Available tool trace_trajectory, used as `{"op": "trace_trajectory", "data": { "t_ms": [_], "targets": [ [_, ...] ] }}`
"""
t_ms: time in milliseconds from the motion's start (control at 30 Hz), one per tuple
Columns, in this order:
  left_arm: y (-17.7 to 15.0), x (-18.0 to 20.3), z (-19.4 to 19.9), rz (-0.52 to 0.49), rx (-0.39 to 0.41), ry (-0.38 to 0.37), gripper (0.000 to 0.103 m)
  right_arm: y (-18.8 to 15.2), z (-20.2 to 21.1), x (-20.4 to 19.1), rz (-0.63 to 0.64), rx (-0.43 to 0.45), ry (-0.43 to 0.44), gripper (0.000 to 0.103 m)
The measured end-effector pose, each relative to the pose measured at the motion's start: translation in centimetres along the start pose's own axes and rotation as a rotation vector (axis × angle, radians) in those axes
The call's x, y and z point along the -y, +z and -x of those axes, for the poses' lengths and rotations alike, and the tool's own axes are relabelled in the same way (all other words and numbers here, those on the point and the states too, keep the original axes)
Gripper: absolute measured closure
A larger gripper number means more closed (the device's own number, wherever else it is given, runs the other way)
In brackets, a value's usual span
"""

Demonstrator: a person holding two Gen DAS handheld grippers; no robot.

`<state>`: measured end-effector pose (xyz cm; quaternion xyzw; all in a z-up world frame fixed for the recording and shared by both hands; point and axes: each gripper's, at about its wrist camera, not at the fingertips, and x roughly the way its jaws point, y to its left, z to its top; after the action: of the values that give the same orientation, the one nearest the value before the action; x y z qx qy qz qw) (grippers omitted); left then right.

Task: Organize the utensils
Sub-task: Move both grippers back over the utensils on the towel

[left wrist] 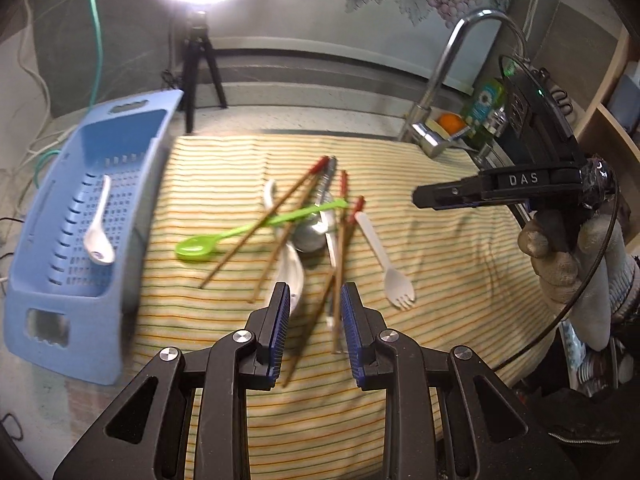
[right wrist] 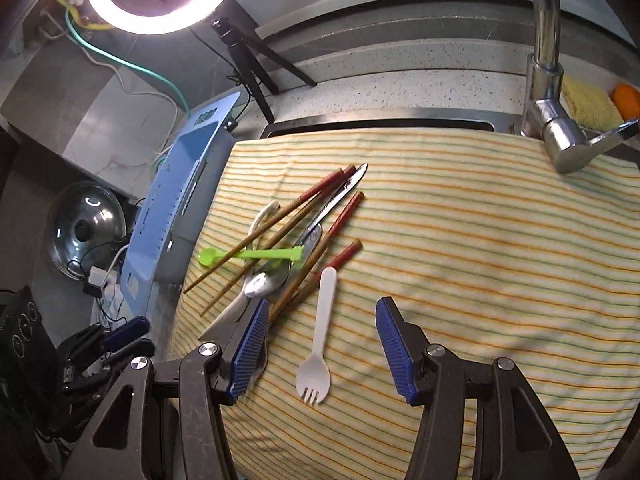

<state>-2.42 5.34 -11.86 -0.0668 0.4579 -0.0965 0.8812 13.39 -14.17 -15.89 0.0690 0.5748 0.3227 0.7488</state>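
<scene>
Left claw (left wrist: pixel 315 300): black angular frame with triangular cut-outs, round silver screws at the pivots, and two fingers faced with ribbed blue pads (left wrist: pixel 281 312).

Right claw (right wrist: pixel 320 344): same build, with black frame, silver screws and ribbed blue pads (right wrist: pixel 390 336). From the side, its black body carries white "DAS" lettering, a small green light and a thin black cable.

The hand (left wrist: pixel 560 252) wears a grey knitted glove.

Utensil pile (left wrist: pixel 312 224) on striped cloth (left wrist: pixel 440 264)
</scene>
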Motion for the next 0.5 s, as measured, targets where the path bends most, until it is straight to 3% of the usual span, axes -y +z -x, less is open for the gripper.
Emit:
{"op": "trace_trajectory", "data": {
  "t_ms": [367, 500],
  "targets": [
    [2.6, 2.1, -4.7, -0.072, -0.101, -0.066, 0.079, -0.2, -2.9, 0.6, -0.037, -0.056, 0.042, 0.076],
    [4.2, 1.9, -6.9, -0.086, -0.148, -0.078, 0.089, -0.2, -4.0, 0.5, -0.048, -0.073, 0.049, 0.080]
  ]
}}
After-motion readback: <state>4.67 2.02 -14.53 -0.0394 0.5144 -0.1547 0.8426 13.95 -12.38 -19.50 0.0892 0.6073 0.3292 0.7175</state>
